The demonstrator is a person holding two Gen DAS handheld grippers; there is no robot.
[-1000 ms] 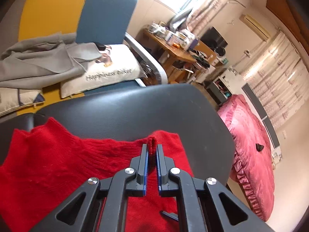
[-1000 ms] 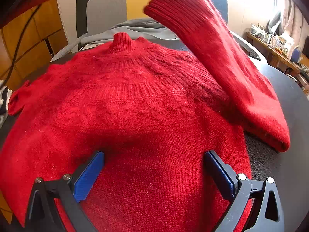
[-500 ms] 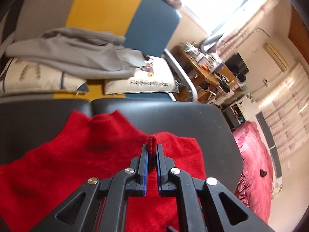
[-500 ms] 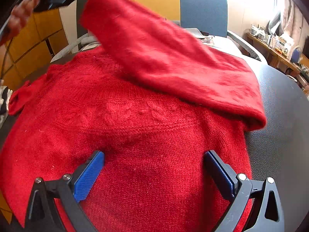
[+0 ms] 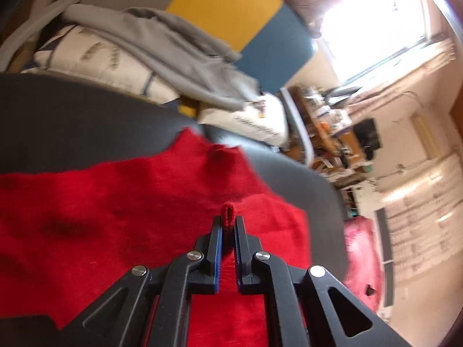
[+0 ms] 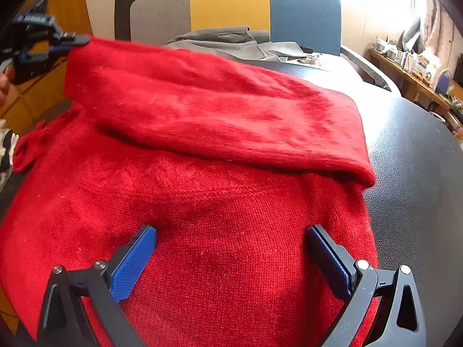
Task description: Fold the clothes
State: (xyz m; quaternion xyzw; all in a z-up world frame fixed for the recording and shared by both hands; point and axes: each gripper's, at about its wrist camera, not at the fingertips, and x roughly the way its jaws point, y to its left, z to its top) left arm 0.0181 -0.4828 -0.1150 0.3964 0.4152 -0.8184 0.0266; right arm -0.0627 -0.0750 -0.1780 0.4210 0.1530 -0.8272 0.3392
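Black table [image 6: 413, 173] fronts a grey-yellow-blue chair [image 6: 231, 3]. Left gripper [image 5: 228, 225] pinches the red sweater's [image 6: 231, 231] sleeve [image 6: 202, 104] cuff, sleeve stretched across the body, long axis running left-right. Right gripper [image 6: 231, 243] spread wide over the sweater's lower body, which lies flat, collar end toward the chair.

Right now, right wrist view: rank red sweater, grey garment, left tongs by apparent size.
1. red sweater, fills most of the frame.
2. grey garment on the chair behind.
3. left tongs, shut on the sweater's sleeve.
Second and third are unsure: the garment is farther away and partly hidden.
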